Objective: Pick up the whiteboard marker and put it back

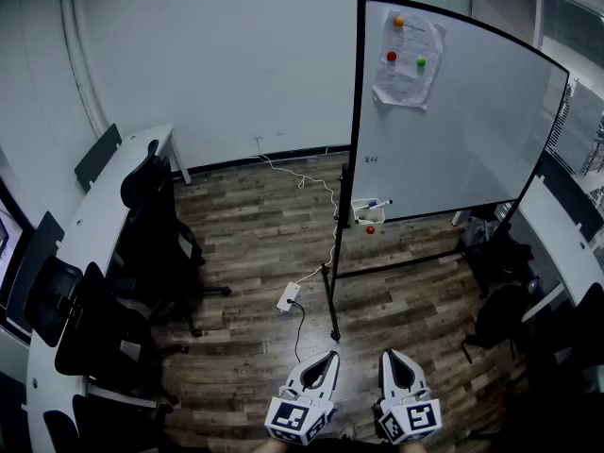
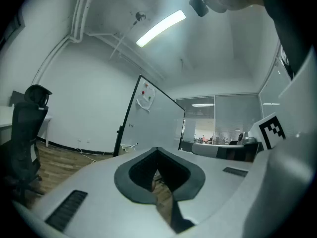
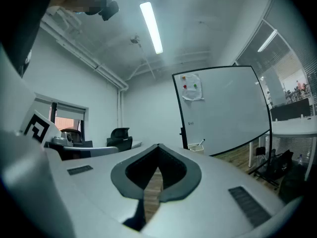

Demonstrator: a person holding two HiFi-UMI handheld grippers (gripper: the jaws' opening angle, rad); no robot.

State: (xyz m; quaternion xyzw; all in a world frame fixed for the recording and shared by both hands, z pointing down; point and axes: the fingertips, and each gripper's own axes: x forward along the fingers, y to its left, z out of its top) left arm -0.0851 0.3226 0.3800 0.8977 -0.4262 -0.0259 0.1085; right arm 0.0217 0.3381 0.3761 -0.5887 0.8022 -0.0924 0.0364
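Observation:
A whiteboard marker (image 1: 377,203) lies in a small clear holder (image 1: 366,213) fixed at the lower left corner of the standing whiteboard (image 1: 462,121). The left gripper view shows the marker (image 2: 133,144) small and far off, as does the right gripper view, with the marker (image 3: 201,142) poking out of the holder (image 3: 196,147). At the bottom of the head view, both grippers are held level and side by side, well short of the board. My left gripper (image 1: 331,355) and my right gripper (image 1: 387,355) are shut with nothing in them, as their own views show (image 2: 157,149) (image 3: 158,146).
A paper sheet (image 1: 409,57) hangs on the board under coloured magnets. The board's black stand foot (image 1: 332,321) reaches toward me across the wood floor. A power strip (image 1: 288,296) and cable lie on the floor. Black office chairs (image 1: 151,225) and a white desk (image 1: 90,234) stand left; another desk (image 1: 557,243) right.

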